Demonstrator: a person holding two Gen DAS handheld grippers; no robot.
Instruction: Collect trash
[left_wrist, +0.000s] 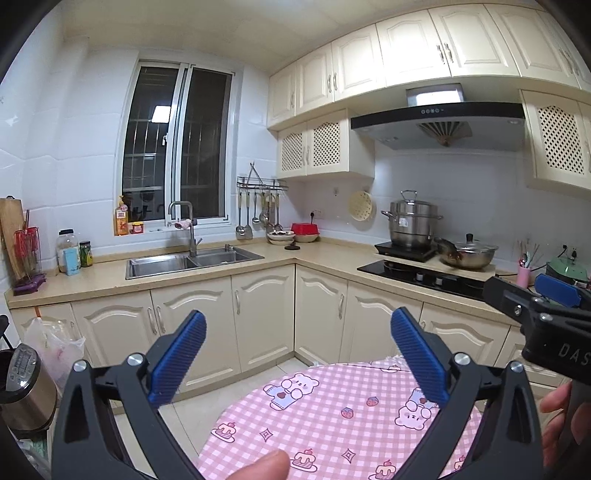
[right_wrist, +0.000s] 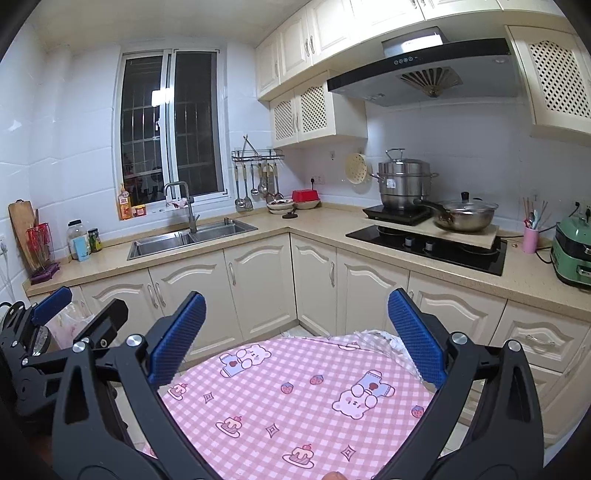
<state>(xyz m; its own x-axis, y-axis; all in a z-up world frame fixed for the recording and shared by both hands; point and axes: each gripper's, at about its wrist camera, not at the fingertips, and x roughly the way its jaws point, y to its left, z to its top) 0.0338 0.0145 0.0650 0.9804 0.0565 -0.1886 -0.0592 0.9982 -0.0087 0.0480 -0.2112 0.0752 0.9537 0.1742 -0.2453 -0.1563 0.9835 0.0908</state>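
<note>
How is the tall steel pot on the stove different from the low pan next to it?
The tall steamer pot is stacked in tiers with side handles and a loop on its lid; the low pan is wide and shallow, with one long handle and a black knob. The pot sits on a black hotplate, the pan on a board. Both are shiny steel and lidded.

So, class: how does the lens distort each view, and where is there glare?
Left wrist view: countertop and upper cabinets bow, dark corners, a ceiling light reflects in the window. Right wrist view: same bowing, a similar reflection in the window.
</note>
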